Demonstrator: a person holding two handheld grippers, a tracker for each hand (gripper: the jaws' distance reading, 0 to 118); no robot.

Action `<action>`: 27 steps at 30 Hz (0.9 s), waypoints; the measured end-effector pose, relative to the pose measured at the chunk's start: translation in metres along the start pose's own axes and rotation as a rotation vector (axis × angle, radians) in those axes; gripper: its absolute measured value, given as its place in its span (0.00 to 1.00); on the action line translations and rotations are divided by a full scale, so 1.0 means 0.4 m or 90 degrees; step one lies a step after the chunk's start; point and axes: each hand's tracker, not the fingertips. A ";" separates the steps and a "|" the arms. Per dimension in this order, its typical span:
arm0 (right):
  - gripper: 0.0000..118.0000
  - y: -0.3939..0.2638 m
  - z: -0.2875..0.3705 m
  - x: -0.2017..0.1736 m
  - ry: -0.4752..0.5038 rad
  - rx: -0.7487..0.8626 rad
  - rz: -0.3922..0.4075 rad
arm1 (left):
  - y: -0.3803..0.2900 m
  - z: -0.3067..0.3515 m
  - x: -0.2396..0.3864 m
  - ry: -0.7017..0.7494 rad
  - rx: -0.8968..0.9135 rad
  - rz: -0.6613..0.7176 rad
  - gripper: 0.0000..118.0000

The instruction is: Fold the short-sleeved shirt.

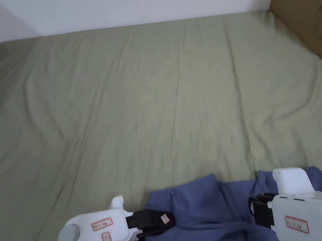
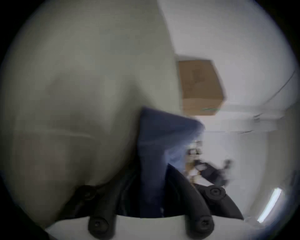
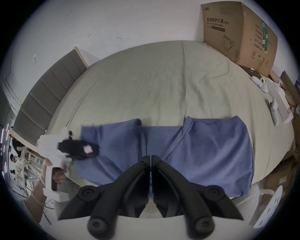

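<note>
A green-sheeted bed (image 1: 154, 91) carries a blue shirt (image 1: 207, 213) and cardboard box (image 1: 306, 15).

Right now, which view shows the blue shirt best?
The right gripper view: the shirt shows sharp and nearly whole, spread along the near edge of the bed. The head view catches just its far part at the frame's bottom, between the grippers. The left gripper view is blurred, with a strip of cloth running into the jaws.

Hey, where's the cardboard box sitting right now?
The cardboard box stands at the far right corner of the green bed in the head view, against the white wall, well beyond the blue shirt at the near edge.
</note>
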 end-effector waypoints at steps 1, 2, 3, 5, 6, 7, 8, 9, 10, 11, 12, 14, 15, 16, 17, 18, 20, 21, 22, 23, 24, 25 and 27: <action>0.02 0.003 0.003 -0.002 -0.001 0.004 -0.001 | 0.005 0.023 0.002 -0.061 0.005 -0.011 0.06; 0.02 0.006 0.007 -0.004 -0.003 0.008 0.000 | 0.012 0.034 0.016 -0.088 0.017 0.037 0.06; 0.02 0.008 0.010 -0.006 -0.006 0.016 0.002 | 0.018 0.041 0.028 -0.073 0.016 0.021 0.06; 0.03 0.015 0.011 -0.009 -0.008 0.023 -0.001 | 0.019 0.049 0.050 -0.026 -0.010 -0.058 0.06; 0.02 0.018 0.010 -0.011 -0.008 0.025 -0.001 | 0.025 0.053 0.052 -0.016 -0.016 -0.060 0.06; 0.02 0.021 0.010 -0.015 -0.009 0.024 -0.001 | 0.031 0.058 0.052 -0.032 -0.013 -0.045 0.06; 0.02 0.022 0.011 -0.019 -0.011 0.024 0.000 | 0.028 0.066 0.062 -0.037 -0.013 -0.046 0.06; 0.03 0.021 0.012 -0.023 -0.013 0.023 0.004 | 0.032 0.078 0.063 -0.039 -0.011 -0.048 0.06; 0.03 0.019 0.014 -0.025 -0.013 0.023 0.008 | 0.038 0.091 0.063 -0.034 -0.005 -0.047 0.06; 0.02 0.018 0.014 -0.026 -0.014 0.022 0.010 | 0.043 0.106 0.060 -0.025 0.000 -0.051 0.06; 0.02 0.017 0.013 -0.026 -0.014 0.020 0.010 | 0.045 0.123 0.064 -0.018 0.004 -0.058 0.06; 0.02 0.015 0.009 -0.027 -0.017 0.015 0.010 | 0.054 0.174 0.047 -0.006 0.008 -0.065 0.06; 0.02 0.014 0.008 -0.028 -0.019 0.013 0.011 | 0.059 0.211 0.036 0.014 0.010 -0.079 0.06; 0.02 0.013 0.008 -0.029 -0.021 0.010 0.011 | 0.064 0.243 0.029 0.038 0.014 -0.097 0.06; 0.02 0.012 0.008 -0.030 -0.021 0.009 0.012 | 0.068 0.280 0.019 0.056 0.018 -0.108 0.06; 0.02 0.011 0.007 -0.032 -0.021 0.007 0.012 | 0.076 0.327 0.000 0.091 0.017 -0.122 0.06; 0.02 0.009 0.004 -0.036 -0.021 0.003 0.014 | 0.080 0.406 -0.018 0.145 0.024 -0.130 0.06; 0.03 0.007 0.001 -0.037 -0.021 0.001 0.016 | 0.086 0.451 -0.038 0.168 0.032 -0.109 0.06; 0.02 0.006 -0.001 -0.039 -0.020 -0.002 0.017 | 0.091 0.496 -0.056 0.188 0.036 -0.099 0.06; 0.02 0.004 -0.002 -0.042 -0.019 -0.003 0.018 | 0.094 0.533 -0.067 0.201 0.045 -0.089 0.06; 0.02 0.002 -0.004 -0.045 -0.018 -0.004 0.020 | 0.098 0.558 -0.057 0.209 0.059 -0.083 0.06; 0.02 0.001 -0.007 -0.048 -0.016 -0.007 0.021 | 0.102 0.590 -0.058 0.229 0.062 -0.086 0.06; 0.02 -0.004 -0.013 -0.054 -0.014 -0.012 0.024 | 0.105 0.640 -0.053 0.269 0.065 -0.095 0.06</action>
